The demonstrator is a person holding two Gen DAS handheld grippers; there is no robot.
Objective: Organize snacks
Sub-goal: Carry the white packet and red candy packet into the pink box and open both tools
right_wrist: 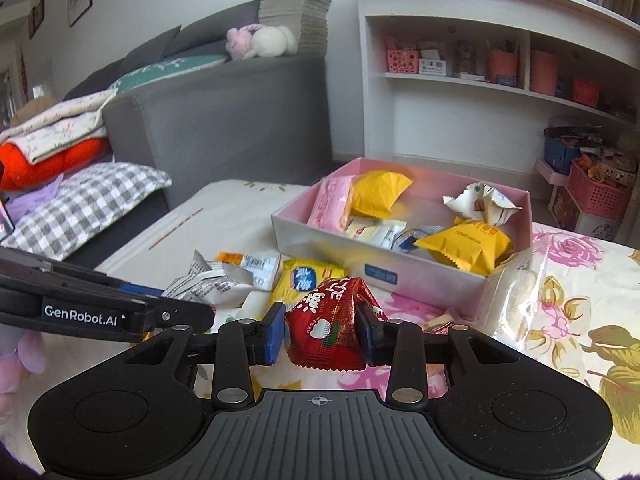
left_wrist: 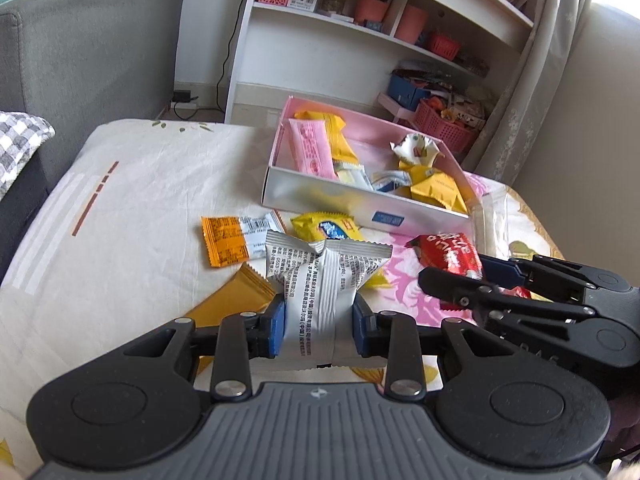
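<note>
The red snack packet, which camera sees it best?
The right wrist view: the red snack packet sits front and centre, pinched between the right gripper's jaws, its whole face showing. The left wrist view catches it off at the right, partly hidden behind that gripper.

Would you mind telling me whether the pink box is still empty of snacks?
No, the pink box already holds several packets, among them a pink packet and a yellow packet.
</note>
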